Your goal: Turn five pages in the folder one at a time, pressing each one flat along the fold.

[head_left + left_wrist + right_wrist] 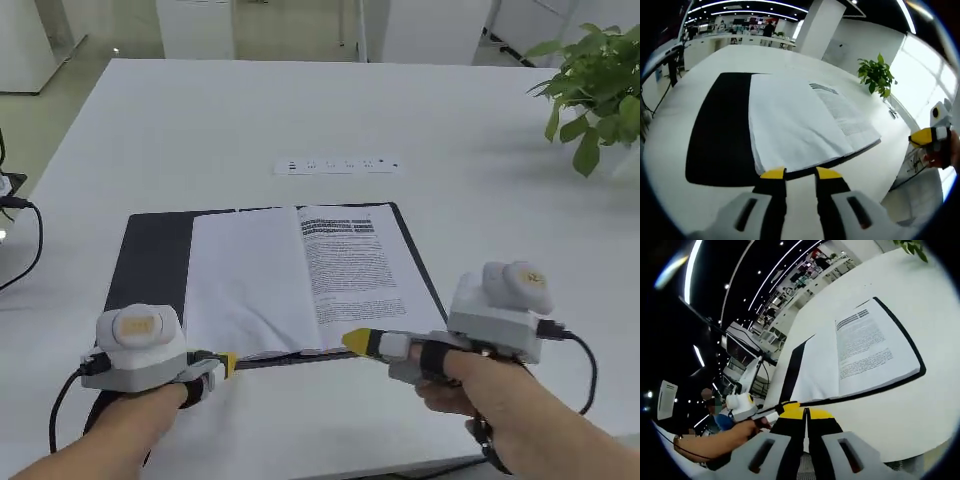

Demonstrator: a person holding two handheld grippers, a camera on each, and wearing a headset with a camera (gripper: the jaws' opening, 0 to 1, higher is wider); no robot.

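Folder (150,260) open, mid-frame. My left gripper (800,173) jaws narrow; right gripper (806,413) closed, empty. Risk: I catch two pages (355,270) together.

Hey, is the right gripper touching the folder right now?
Cannot tell. In the head view the right gripper overlaps the folder at its near edge; in the right gripper view the shut jaws end at that edge, neither contact nor gap plain.

The left tool (228,363), gripped in the left hand (150,402), hovers near the desk's (330,425) front edge, jaws slightly parted, tips pointing right. The right tool (358,343), in the right hand (470,385), points left, jaws pressed together.
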